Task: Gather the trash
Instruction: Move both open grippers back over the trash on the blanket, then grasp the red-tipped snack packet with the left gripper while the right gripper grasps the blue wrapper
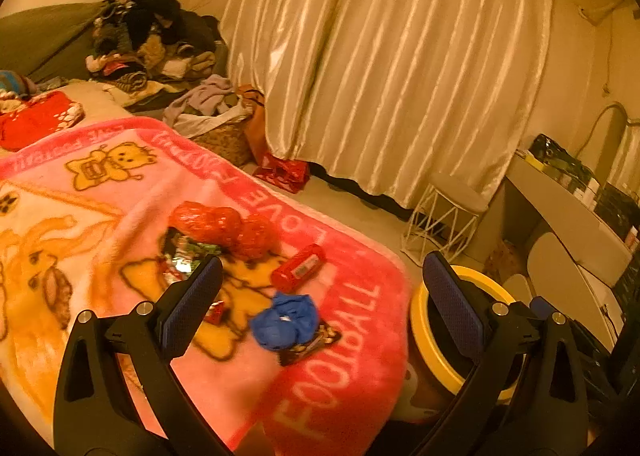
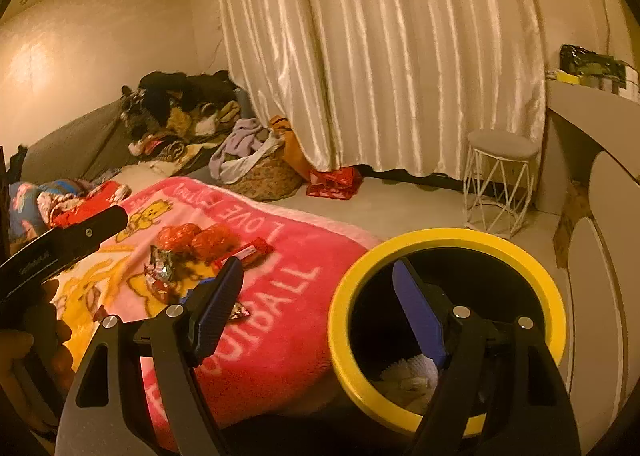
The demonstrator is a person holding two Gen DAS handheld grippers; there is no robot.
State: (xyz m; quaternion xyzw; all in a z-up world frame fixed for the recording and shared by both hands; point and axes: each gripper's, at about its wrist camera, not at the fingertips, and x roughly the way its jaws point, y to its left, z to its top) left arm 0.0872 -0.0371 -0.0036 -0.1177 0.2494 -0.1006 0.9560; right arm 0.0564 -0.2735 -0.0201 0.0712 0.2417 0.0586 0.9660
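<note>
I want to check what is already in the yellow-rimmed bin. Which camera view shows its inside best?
The right wrist view: the yellow-rimmed bin opens toward the camera, and something pale lies at its bottom. In the left wrist view the bin is mostly hidden behind the left gripper's finger, and only part of the rim shows.

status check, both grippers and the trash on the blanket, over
Left gripper and right gripper open, empty. Red wrapper, blue crumple and foil packets lie on pink blanket. Yellow-rimmed bin beside bed. Path unobstructed.
</note>
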